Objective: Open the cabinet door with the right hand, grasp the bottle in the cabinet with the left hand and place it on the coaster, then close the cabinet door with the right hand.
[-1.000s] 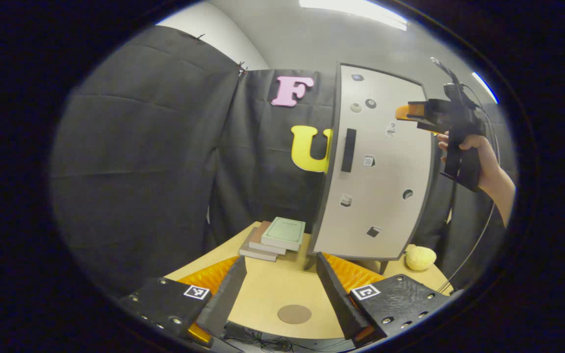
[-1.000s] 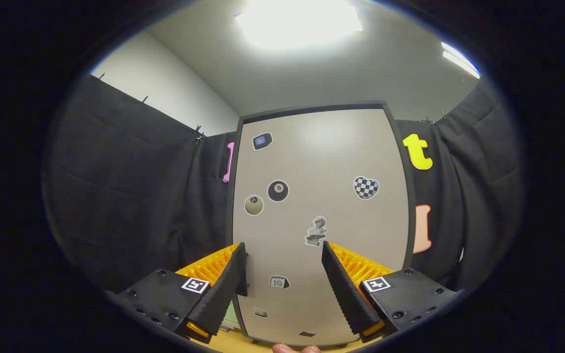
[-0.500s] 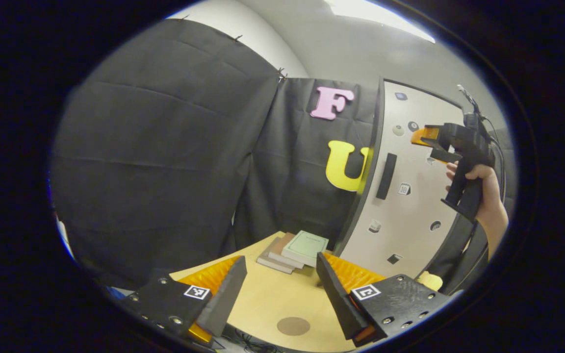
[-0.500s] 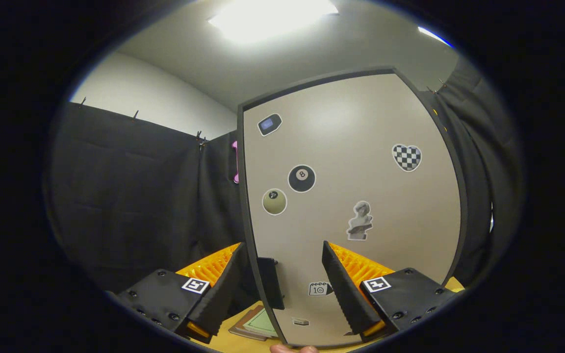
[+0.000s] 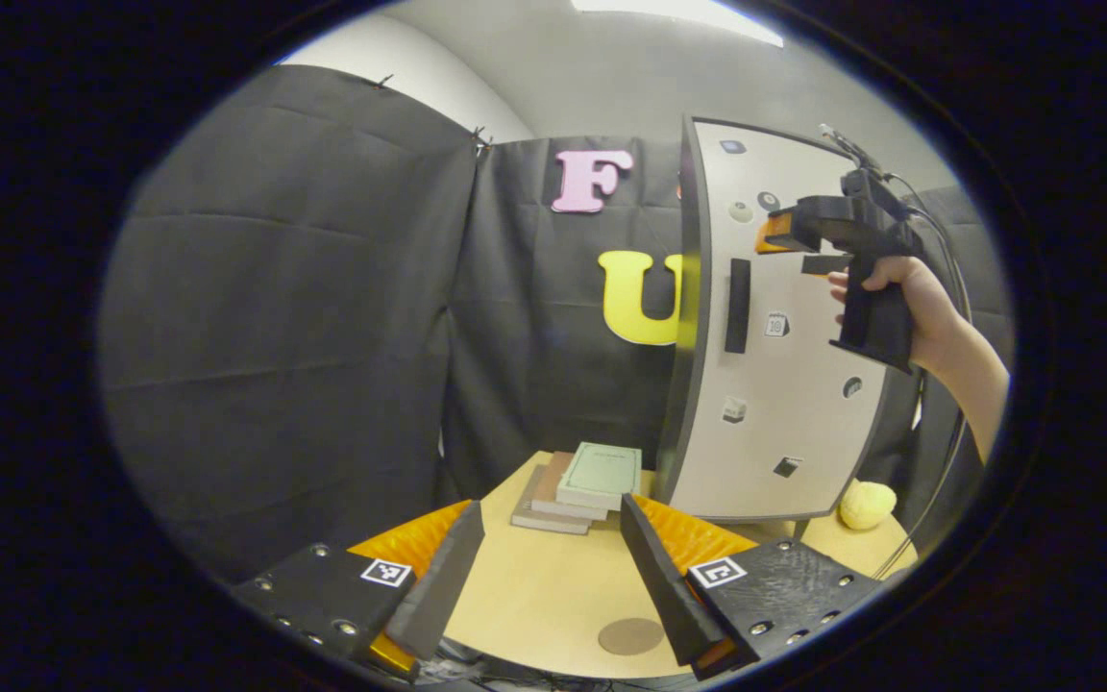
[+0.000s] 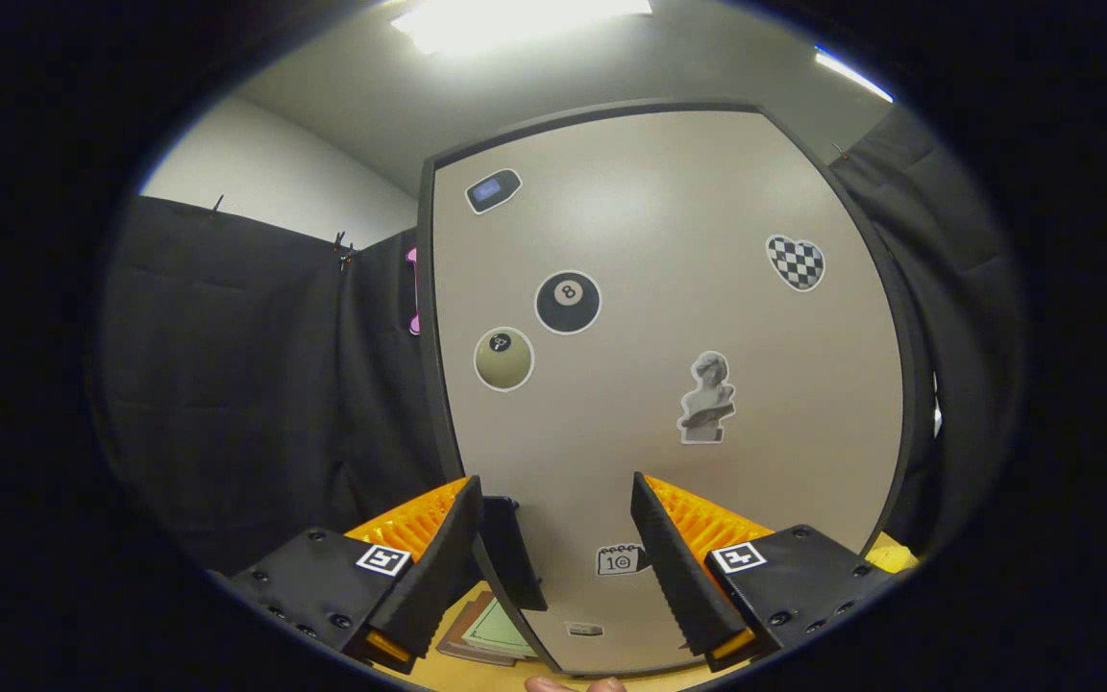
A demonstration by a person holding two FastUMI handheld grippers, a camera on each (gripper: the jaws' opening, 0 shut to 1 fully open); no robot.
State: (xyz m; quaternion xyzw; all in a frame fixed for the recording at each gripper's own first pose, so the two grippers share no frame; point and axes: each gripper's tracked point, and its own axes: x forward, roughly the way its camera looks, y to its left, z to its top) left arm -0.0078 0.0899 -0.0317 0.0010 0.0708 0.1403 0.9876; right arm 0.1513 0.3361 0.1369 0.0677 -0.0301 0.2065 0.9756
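Here cabinet door [image 6: 669, 317] closed; right tongs [image 6: 553, 567] open.

The right gripper [image 6: 553, 557] points at the pale cabinet door [image 6: 669, 317], its two fingers spread apart with nothing between them. The door's dark handle [image 6: 513, 553] sits just inside the left finger [image 6: 433, 567]. Stickers dot the door: an eight ball [image 6: 568, 302], a cream ball [image 6: 504, 358], a checkered heart [image 6: 795, 262] and a bust [image 6: 707, 396]. Books [image 6: 494, 630] lie on the wooden table [image 6: 477, 678] below.
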